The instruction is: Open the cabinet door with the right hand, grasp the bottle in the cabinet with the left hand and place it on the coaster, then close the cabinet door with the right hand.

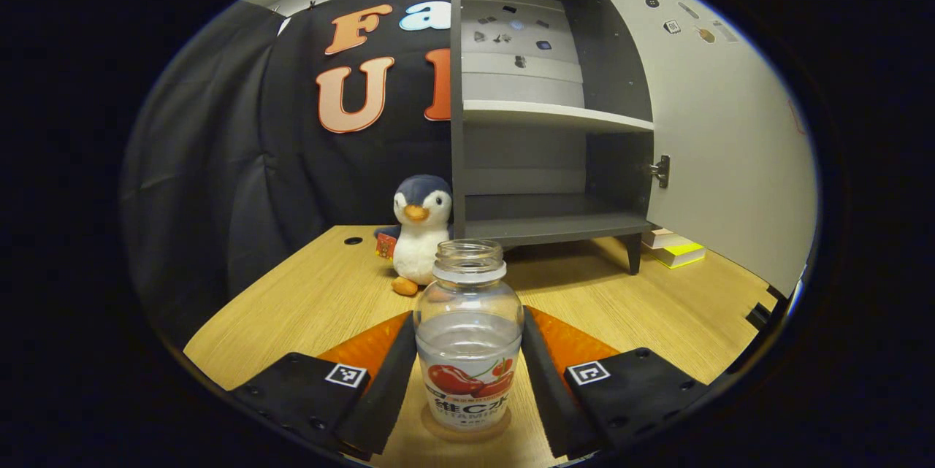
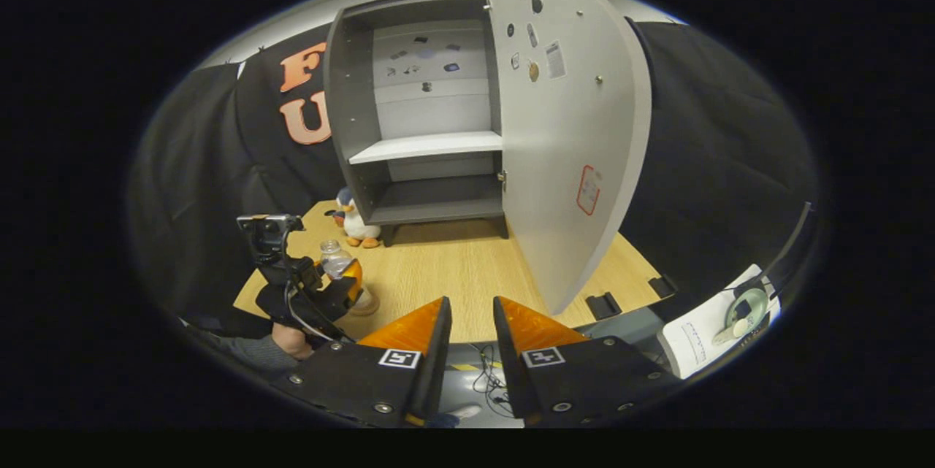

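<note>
**Bottle on the coaster, cabinet door wide open**

In the left gripper view the bottle [image 1: 468,340] stands upright, dead centre at six o'clock, uncapped, with clear liquid partway up and a fruit label on its lower half. It sits on the coaster [image 1: 467,430], a thin round disc peeking out under its base on the wooden table [image 1: 314,293]. The left gripper [image 1: 468,380] has a finger on either side of the bottle, right up against its walls; whether they press it or merely flank it, I cannot tell.

Behind the bottle, at eleven o'clock, a plush penguin [image 1: 419,231] sits on the table, just left of the cabinet [image 1: 540,114]. The cabinet has both shelves bare, and its door [image 1: 723,132] swings out towards three o'clock. Under the door's edge, a few stacked books [image 1: 676,247] lie on the table.

Over to the right gripper view: the right gripper [image 2: 471,340] hangs back off the table edge at six o'clock, fingers close together with a narrow gap, nothing between them. The open door [image 2: 577,139] stands ahead at one o'clock, well apart from the fingertips. At nine o'clock the left gripper [image 2: 343,289] shows with the bottle [image 2: 337,262] in it, and a hand [image 2: 292,340] with a grey sleeve holds it. A sheet of paper [image 2: 712,336] lies at four o'clock.
</note>
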